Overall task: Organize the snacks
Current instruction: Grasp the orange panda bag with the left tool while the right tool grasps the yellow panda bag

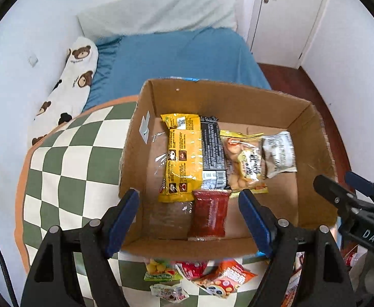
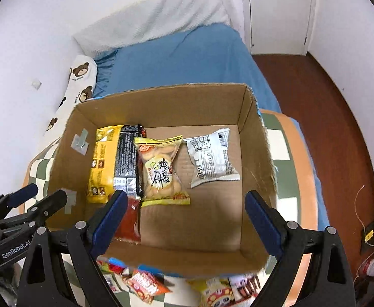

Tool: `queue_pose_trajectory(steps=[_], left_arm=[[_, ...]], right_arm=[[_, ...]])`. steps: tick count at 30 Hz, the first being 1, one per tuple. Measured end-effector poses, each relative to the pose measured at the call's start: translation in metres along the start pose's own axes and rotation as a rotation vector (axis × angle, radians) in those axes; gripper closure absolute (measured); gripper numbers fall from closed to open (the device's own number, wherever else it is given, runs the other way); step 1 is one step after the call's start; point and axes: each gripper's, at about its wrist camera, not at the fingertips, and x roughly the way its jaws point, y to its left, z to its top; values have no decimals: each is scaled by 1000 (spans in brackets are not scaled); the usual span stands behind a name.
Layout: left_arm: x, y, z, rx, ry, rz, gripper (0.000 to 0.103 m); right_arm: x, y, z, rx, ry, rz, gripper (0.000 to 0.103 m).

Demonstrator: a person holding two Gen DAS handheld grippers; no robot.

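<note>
Both the left gripper (image 1: 189, 220) and right gripper (image 2: 184, 225) hang open and empty above the brown cardboard box (image 1: 312, 133), loose snack packets (image 1: 222, 278) lying just beneath on the near checkered cloth (image 1: 66, 153).

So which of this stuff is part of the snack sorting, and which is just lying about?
Part of the job:
- cardboard box
- yellow packet
- black bar
- biscuit bag
- silver packet
- red packet
- loose snacks in front of the box

Lying about:
- bear-print pillow
- blue bedsheet
- checkered blanket
</note>
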Motion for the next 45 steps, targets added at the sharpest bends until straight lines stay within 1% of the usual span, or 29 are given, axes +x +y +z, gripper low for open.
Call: queue_pose_trajectory(steps=[4, 9, 14, 16, 17, 18, 19, 21, 23, 25, 26, 27, 28, 29, 31, 33, 34, 36, 38, 39, 40, 41, 42, 43, 44, 45], left_arm=[[-26, 0, -15, 5, -48, -10, 24], [-53, 2, -31, -2, -84, -29, 24], [-74, 5, -47, -8, -107, -44, 24], [-82, 8, -53, -14, -120, -52, 23], [-84, 9, -55, -14, -120, -56, 18], [-84, 10, -58, -15, -113, -59, 5], [-83, 11, -62, -17, -108, -62, 1], [-78, 12, -73, -12, -96, -56, 1], [-66, 12, -84, -1, -60, -39, 1], [-44, 9, -98, 34, -11, -20, 1], [-35, 6, -103, 53, 11, -7, 1], [-19, 1, -111, 88, 50, 8, 1], [-6, -4, -117, 119, 79, 17, 1], [5, -8, -122, 144, 99, 27, 1], [31, -24, -134, 224, 154, 41, 1], [50, -37, -141, 289, 195, 34, 1], [63, -49, -146, 350, 222, 35, 1], [81, -67, -150, 440, 253, 32, 1], [97, -81, -153, 515, 278, 46, 1], [105, -87, -153, 541, 280, 46, 7], [108, -90, -152, 544, 278, 35, 13], [112, -93, -150, 540, 278, 32, 17], [114, -93, -148, 532, 279, 35, 33], [116, -92, -145, 499, 289, 28, 42], [117, -89, -143, 458, 297, 16, 45], [116, -83, -141, 398, 312, -6, 51]], right_arm=[[-32, 7, -18, -8, -57, -15, 8], [-68, 16, -38, -28, -126, -45, 8], [-97, 21, -58, -12, -147, -11, 8], [-102, 23, -67, -1, -135, 10, 6], [-103, 22, -72, 9, -118, 20, 5], [-103, 21, -77, 22, -107, 30, 5], [-102, 18, -85, 37, -95, 40, 5], [-93, 13, -97, 57, -68, 48, 5], [-76, 4, -114, 83, -10, 65, 5], [-53, -8, -129, 101, 53, 87, 5], [-39, -16, -136, 110, 91, 94, 9], [-28, -22, -142, 116, 121, 84, 23], [-14, -30, -148, 117, 152, 71, 30], [-3, -33, -152, 113, 172, 69, 35], [22, -43, -159, 108, 225, 71, 35], [44, -49, -161, 92, 268, 79, 35], [54, -50, -162, 74, 282, 78, 35], [73, -52, -164, 51, 322, 95, 35], [88, -55, -165, 42, 355, 109, 35], [92, -55, -165, 35, 358, 98, 37], [94, -57, -165, 31, 355, 88, 39], [96, -59, -165, 38, 355, 92, 42], [97, -60, -165, 48, 358, 97, 44], [97, -62, -165, 63, 359, 97, 46], [96, -64, -165, 79, 361, 91, 47], [96, -66, -165, 93, 361, 86, 49]])
